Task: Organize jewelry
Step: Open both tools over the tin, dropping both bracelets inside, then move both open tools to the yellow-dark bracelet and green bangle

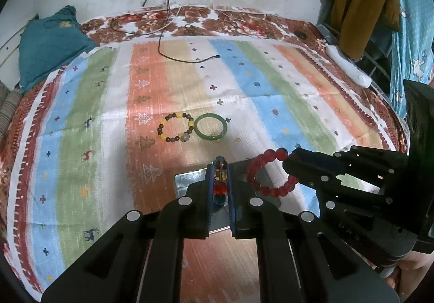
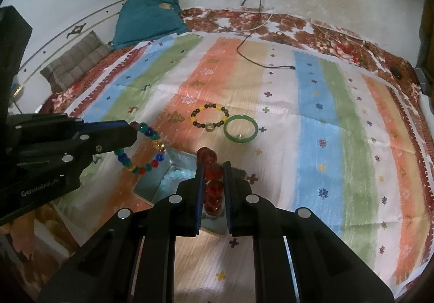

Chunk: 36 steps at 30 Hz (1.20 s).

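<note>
My left gripper is shut on a multicoloured bead bracelet; from the right wrist view it hangs as a loop off the fingertips. My right gripper is shut on a red bead bracelet, which dangles as a ring in the left wrist view. Both hang over a small metal tin with a pale blue bead bracelet inside. Further out on the striped cloth lie a yellow-and-brown bead bracelet and, touching it, a green bangle.
The striped cloth covers a bed with a floral sheet at the far edge. A black cable trails across it from the wall. A teal cushion sits far left, a white remote-like object at the right edge.
</note>
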Each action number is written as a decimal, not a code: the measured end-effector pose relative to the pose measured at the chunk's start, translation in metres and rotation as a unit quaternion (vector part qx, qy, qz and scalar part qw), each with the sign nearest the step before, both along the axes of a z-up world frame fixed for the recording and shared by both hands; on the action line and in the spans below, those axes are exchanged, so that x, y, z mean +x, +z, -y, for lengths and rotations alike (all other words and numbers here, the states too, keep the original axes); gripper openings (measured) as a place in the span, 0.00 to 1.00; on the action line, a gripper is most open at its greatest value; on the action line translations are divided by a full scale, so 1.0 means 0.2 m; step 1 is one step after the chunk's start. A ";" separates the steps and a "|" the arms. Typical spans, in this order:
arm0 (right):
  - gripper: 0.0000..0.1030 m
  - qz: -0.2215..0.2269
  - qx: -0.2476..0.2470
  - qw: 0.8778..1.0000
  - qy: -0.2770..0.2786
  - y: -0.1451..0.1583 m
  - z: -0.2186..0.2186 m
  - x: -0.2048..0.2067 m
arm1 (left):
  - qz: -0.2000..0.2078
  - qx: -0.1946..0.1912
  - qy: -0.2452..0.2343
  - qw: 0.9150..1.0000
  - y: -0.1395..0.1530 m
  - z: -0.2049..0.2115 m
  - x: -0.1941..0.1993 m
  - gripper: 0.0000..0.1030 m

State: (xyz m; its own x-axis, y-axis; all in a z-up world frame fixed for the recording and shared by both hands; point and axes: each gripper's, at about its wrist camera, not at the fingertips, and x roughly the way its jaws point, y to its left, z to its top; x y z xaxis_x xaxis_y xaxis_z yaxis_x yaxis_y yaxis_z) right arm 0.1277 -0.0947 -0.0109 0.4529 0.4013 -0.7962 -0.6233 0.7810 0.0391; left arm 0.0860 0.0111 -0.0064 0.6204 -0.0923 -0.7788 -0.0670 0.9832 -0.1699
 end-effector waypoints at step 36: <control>0.49 -0.024 -0.030 0.996 -0.075 -0.06 0.08 0.21 | -0.055 0.012 0.081 0.995 -0.11 -0.19 0.13 0.65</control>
